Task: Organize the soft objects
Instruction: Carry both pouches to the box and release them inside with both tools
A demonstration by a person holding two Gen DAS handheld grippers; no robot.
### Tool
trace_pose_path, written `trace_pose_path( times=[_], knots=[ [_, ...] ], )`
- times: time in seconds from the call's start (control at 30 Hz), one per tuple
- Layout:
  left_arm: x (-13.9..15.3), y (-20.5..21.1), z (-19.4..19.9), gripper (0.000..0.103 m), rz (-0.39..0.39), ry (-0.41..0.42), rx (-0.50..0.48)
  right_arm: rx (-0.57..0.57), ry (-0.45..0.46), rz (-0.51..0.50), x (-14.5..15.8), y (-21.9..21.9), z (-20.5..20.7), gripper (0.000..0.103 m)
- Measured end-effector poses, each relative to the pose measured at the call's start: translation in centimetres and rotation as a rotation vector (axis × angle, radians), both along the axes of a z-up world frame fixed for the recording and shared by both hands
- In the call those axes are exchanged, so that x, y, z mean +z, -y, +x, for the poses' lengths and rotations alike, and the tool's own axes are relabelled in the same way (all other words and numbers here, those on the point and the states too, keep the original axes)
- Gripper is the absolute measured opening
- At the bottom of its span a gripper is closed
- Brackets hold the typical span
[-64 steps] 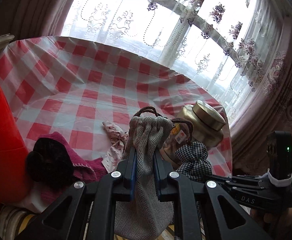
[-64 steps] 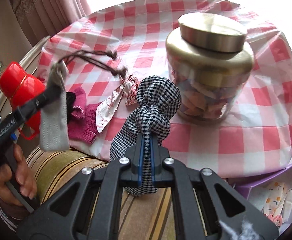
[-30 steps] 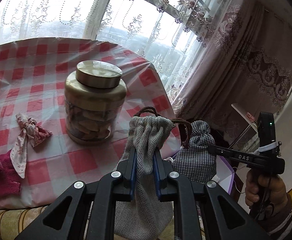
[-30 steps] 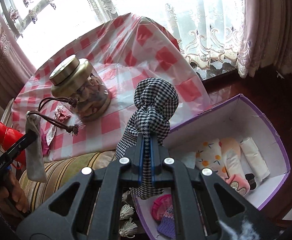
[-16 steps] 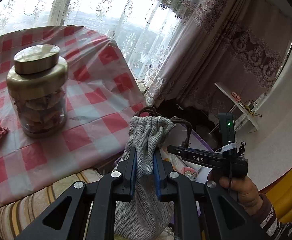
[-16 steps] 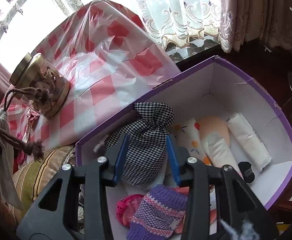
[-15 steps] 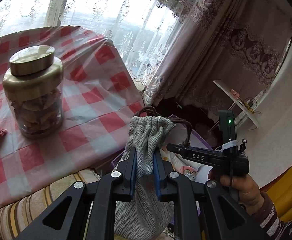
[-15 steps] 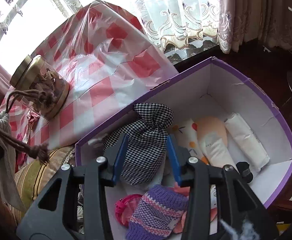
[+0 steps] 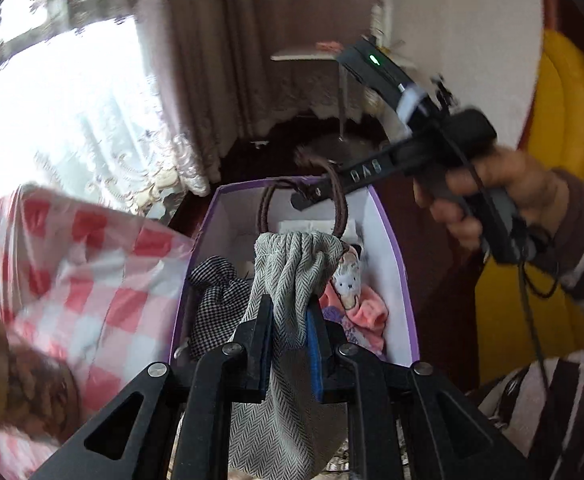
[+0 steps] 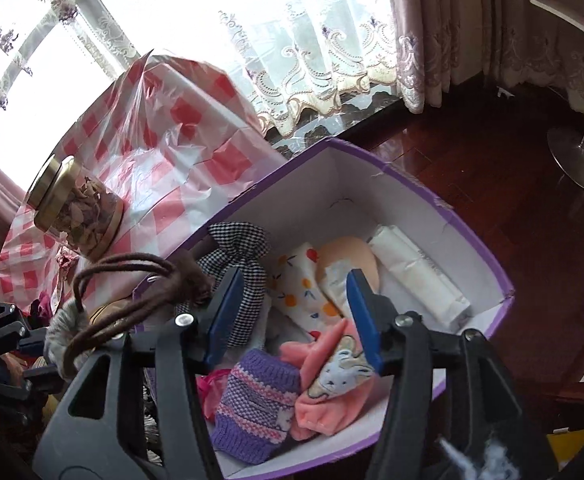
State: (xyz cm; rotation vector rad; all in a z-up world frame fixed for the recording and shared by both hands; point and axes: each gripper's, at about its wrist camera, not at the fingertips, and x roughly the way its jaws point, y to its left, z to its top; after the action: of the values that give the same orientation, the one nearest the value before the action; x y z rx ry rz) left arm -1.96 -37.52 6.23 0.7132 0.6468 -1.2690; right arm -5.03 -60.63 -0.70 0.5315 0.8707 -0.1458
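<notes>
Grey herringbone pouch [image 9: 287, 280] hangs pinched between the left gripper [image 9: 287, 336] pads, right above the purple box [image 9: 392, 240] that sits beside the checkered tablecloth [image 9: 71, 272]. Its brown drawstring [image 9: 332, 208] loops up toward the other tool. The right gripper [image 10: 292, 316] is spread wide with nothing in it, hovering over the box. The checked pouch [image 10: 239, 252] lies inside by the left wall, next to a purple knit sock [image 10: 255, 404], pink bunny sock [image 10: 332, 380] and a white roll [image 10: 420, 276]. A gold-lidded jar [image 10: 75, 212] sits on the cloth.

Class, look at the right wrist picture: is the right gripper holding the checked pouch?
No: the right gripper is open and empty, and the checked pouch lies loose in the purple box.
</notes>
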Motion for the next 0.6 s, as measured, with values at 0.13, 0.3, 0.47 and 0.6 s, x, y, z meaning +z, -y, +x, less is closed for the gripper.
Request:
trace_pose_path(
  times=[0.13, 0.3, 0.47, 0.6],
  knots=[
    [-1.5, 2.3, -2.8, 0.016, 0.113, 0.182, -0.266, -0.075, 0.002, -0.01, 0.4, 2.5, -2.6, 0.061],
    [-5.1, 2.6, -5.7, 0.032, 0.269, 0.392, -0.582, -0.094, -0.021, -0.009, 0.1, 3.6, -4.1, 0.061],
    [-5.7, 2.6, -4.3, 0.08, 0.305, 0.337, -0.508, -0.01, -0.045, -0.004, -0.9, 2.4, -3.7, 0.061],
    [-4.3, 1.0, -0.7, 0.083, 0.278, 0.247, -0.304, 0.118, -0.06, -0.009, -1.6, -0.1, -2.5, 0.061]
  ],
)
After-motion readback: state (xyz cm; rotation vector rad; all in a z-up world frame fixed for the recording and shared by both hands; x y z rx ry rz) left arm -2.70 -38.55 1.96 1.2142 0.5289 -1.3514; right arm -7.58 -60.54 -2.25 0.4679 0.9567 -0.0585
